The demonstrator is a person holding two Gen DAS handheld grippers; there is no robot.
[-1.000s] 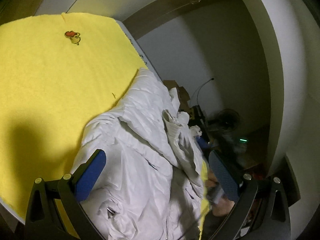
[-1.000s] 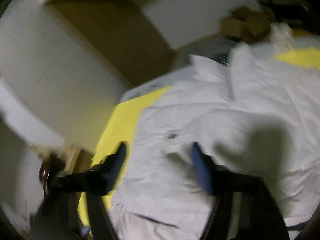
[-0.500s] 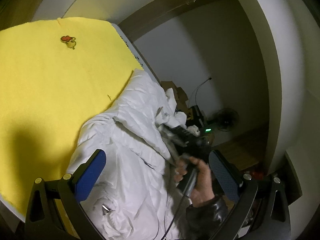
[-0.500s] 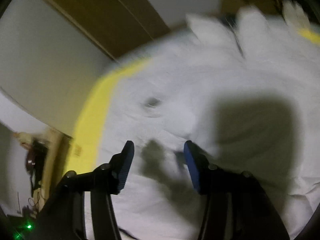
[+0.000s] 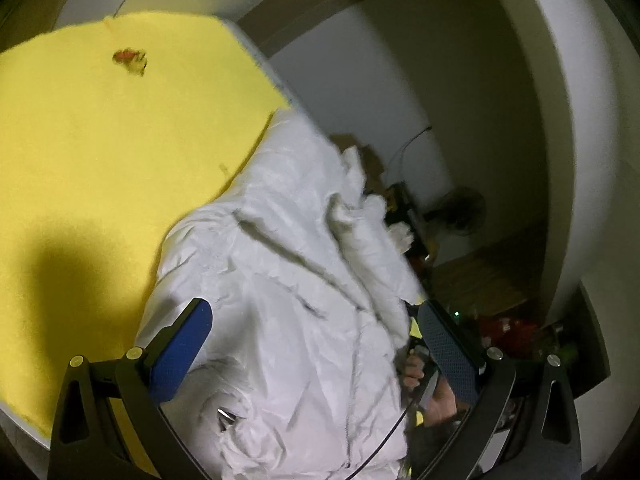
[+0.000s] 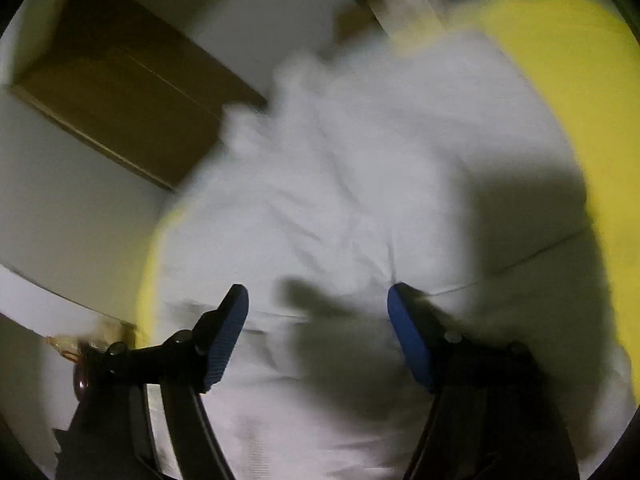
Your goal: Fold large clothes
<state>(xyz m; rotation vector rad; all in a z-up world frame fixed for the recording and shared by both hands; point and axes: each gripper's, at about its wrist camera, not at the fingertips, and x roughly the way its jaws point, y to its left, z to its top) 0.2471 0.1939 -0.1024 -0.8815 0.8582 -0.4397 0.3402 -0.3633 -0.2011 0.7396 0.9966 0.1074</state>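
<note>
A crumpled white jacket (image 5: 288, 288) lies along the right edge of a yellow blanket (image 5: 100, 152), with a zipper running down its front. My left gripper (image 5: 316, 344) is open and empty, its blue pads hovering over the jacket's lower part. In the right wrist view the same jacket (image 6: 360, 208) fills the middle, blurred by motion. My right gripper (image 6: 318, 332) is open and empty just above the fabric, casting a shadow on it. The person's right hand (image 5: 424, 384) shows beside the left gripper's right finger.
The yellow blanket (image 6: 580, 80) covers a bed with a small red-and-yellow patch (image 5: 130, 58) near its far end. Beyond the bed's right edge are cardboard boxes (image 5: 368, 156), a floor fan (image 5: 460, 212), cables and a wooden floor. A brown door (image 6: 120, 100) stands in a white wall.
My right gripper has opened wider and swung over the jacket, with the view rotating. In the left wrist view the right hand and gripper dropped back toward the lower right.
</note>
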